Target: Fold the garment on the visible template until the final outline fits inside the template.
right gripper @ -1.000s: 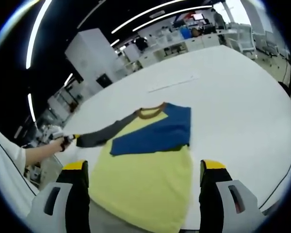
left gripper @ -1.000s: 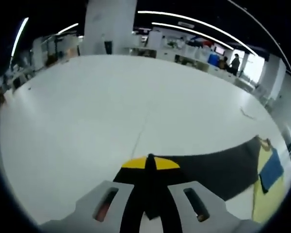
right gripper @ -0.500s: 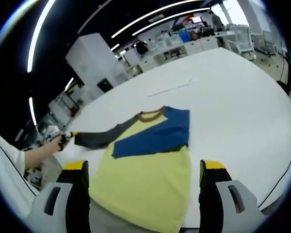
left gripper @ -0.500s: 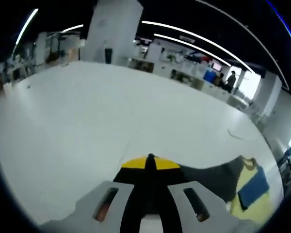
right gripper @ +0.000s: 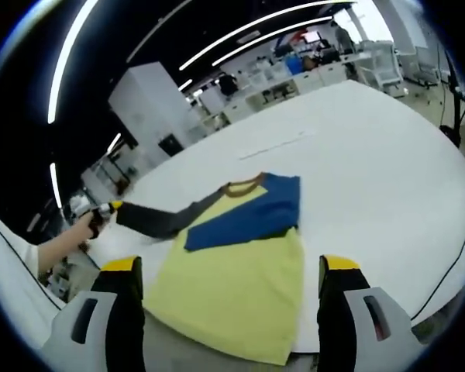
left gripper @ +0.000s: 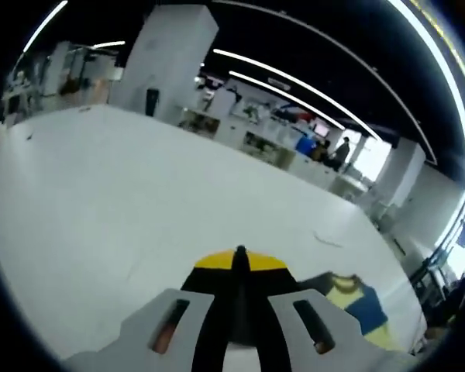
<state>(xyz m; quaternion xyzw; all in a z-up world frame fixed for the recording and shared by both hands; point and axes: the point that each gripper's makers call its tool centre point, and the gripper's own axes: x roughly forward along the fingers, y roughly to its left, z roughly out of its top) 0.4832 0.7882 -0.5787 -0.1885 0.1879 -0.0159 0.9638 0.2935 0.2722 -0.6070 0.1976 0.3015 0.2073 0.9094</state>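
A yellow shirt (right gripper: 232,298) lies flat on the white table (right gripper: 372,155), just ahead of my right gripper (right gripper: 231,265), whose jaws stand wide open on either side of the hem. Its blue sleeve (right gripper: 248,221) is folded across the chest below the brown collar (right gripper: 242,184). The dark grey sleeve (right gripper: 159,222) stretches out to the left, lifted at its end by my left gripper (right gripper: 103,209) in a person's hand. In the left gripper view my left gripper (left gripper: 240,260) is shut, with grey fabric (left gripper: 310,283) trailing right toward the shirt (left gripper: 360,306).
A thin pale strip (right gripper: 271,143) lies on the table beyond the shirt. A thin dark line (right gripper: 449,263) curves along the table at the right. Desks, shelves and people (left gripper: 341,151) stand far behind the table. A white sleeve (right gripper: 8,263) is at the left.
The left gripper has pulled the grey sleeve's end further out and up, away from the shirt, straightening it. The left view has swung, so the shirt looks smaller. The right gripper stays open.
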